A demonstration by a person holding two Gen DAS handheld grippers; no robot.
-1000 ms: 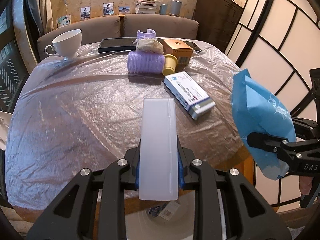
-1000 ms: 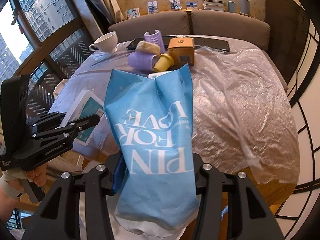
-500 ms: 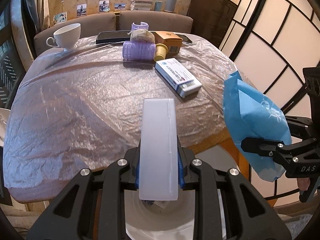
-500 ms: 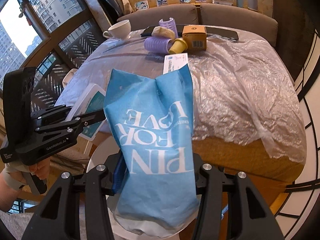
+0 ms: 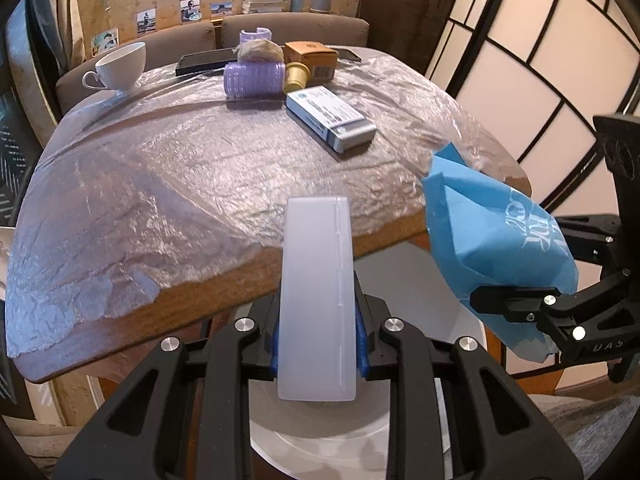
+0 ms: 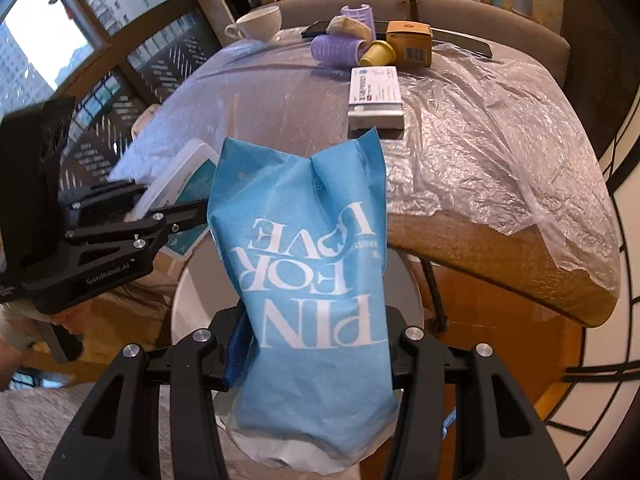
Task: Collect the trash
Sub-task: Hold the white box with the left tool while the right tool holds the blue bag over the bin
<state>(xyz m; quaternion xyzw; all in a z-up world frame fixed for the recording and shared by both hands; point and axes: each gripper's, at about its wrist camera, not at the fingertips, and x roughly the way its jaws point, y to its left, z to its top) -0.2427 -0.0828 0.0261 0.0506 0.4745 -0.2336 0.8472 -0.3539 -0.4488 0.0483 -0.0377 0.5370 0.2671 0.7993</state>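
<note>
**Two pieces of trash held over the bin: mind the release**

Your left gripper (image 5: 318,340) has its jaws closed tight on the frosted plastic case (image 5: 318,300), pinching it low down so most of its length sticks out toward the desk (image 5: 160,184). Your right gripper (image 6: 316,364) has its jaws clamped on the blue paper bag (image 6: 308,280), gripped near its lower end with the rest standing free above. Both items hang off the desk's near edge, above the round white bin (image 5: 320,436) that shows below each gripper.

Risks as I judge them:

- The case is long and held at one end. If you open the jaws while it leans toward the desk, it may tip forward, strike the desk edge or the bin rim, and land on the floor.
- The bag is light and puffy. It may cling to a pad or drift sideways on release, missing the bin.
- Your two grippers are near each other over one opening. Dropping both at once could make the items collide, or the grippers knock together.
- The loose plastic sheet (image 6: 500,140) overhangs the desk edge; a jaw could snag it and drag the blue-and-white box (image 5: 330,116) and the other clutter.
</note>
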